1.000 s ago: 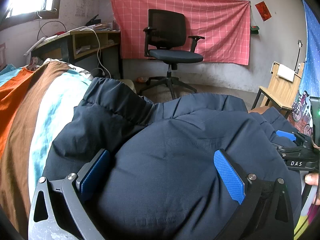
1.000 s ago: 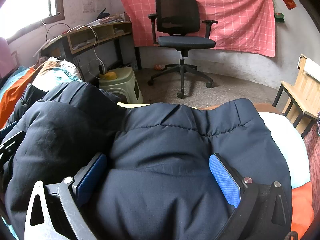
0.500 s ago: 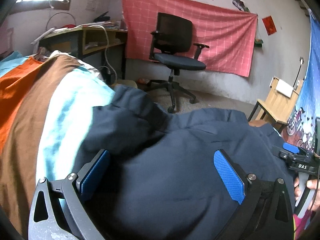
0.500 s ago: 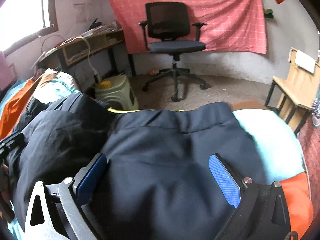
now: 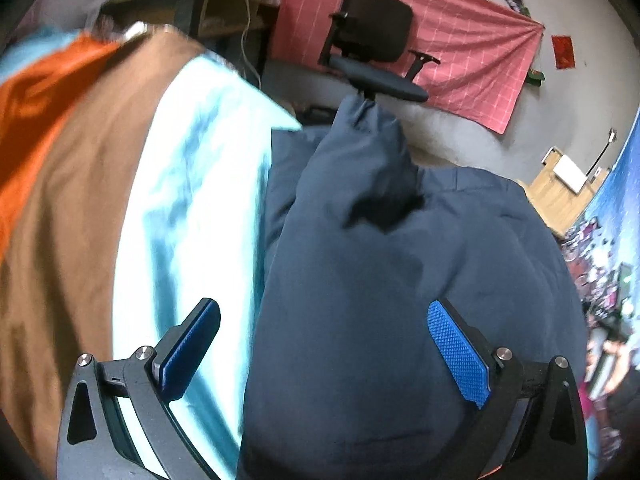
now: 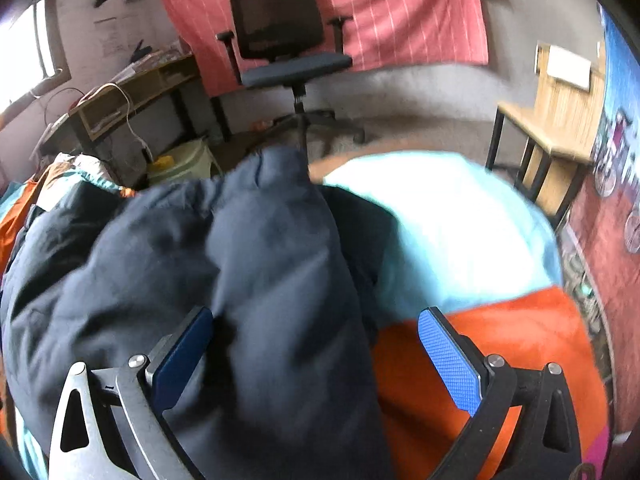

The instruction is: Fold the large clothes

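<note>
Both grippers spread, holding nothing: left gripper point(image 5: 324, 344) over jacket point(image 5: 380, 280) edge, sheet point(image 5: 180, 200) at 9 o'clock; right gripper point(image 6: 316, 356) over jacket, chair point(image 6: 284, 48) at 12.

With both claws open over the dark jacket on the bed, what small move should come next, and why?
Probably lower the right claw and close it on the bunched fold of the navy jacket. Both claws stand open and hold nothing. The jacket lies in a raised lump on the striped blanket, and that fold sits between the right claw's pads. The left claw straddles the jacket's edge.
</note>
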